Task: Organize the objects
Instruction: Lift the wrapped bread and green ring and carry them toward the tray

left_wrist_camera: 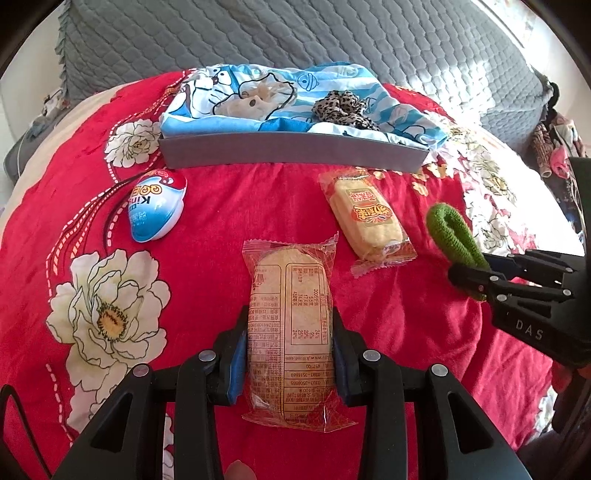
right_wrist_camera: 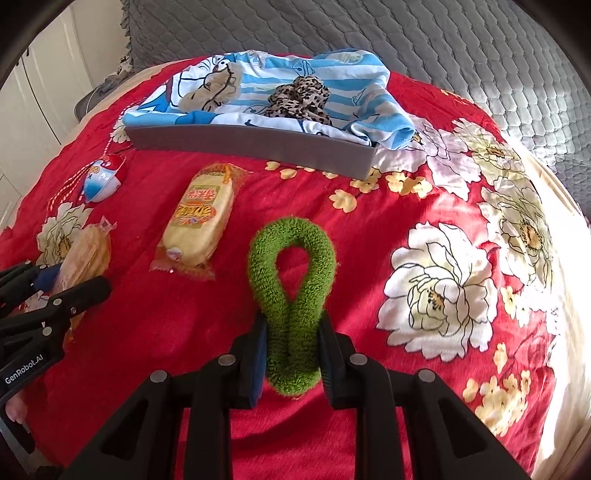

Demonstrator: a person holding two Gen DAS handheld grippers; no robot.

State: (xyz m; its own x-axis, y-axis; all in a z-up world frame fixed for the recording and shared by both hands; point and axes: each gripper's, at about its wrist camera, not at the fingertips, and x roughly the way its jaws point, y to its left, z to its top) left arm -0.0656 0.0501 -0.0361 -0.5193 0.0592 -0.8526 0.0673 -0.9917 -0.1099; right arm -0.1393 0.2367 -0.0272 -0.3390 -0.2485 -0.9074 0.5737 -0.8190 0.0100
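Observation:
My left gripper [left_wrist_camera: 290,354] is shut on a wrapped rice cracker packet [left_wrist_camera: 290,317], label side up, held above the red floral bedspread [left_wrist_camera: 207,206]. That packet [right_wrist_camera: 83,258] and the left gripper [right_wrist_camera: 74,284] show at the left edge of the right wrist view. My right gripper [right_wrist_camera: 291,354] is shut on a fuzzy green hair scrunchie [right_wrist_camera: 291,258], squeezed into a loop. From the left wrist view the scrunchie [left_wrist_camera: 450,229] sticks up out of the right gripper [left_wrist_camera: 469,273]. A second cracker packet [left_wrist_camera: 365,218] [right_wrist_camera: 197,218] lies on the bedspread.
A grey tray [left_wrist_camera: 291,151] [right_wrist_camera: 251,142] at the back holds a blue cartoon cloth [left_wrist_camera: 207,110], a beige scrunchie [left_wrist_camera: 255,99] and a leopard-print scrunchie [left_wrist_camera: 343,109] [right_wrist_camera: 299,98]. A blue, white and red egg-shaped package [left_wrist_camera: 157,206] [right_wrist_camera: 101,179] lies left. A grey quilt [left_wrist_camera: 295,33] lies behind.

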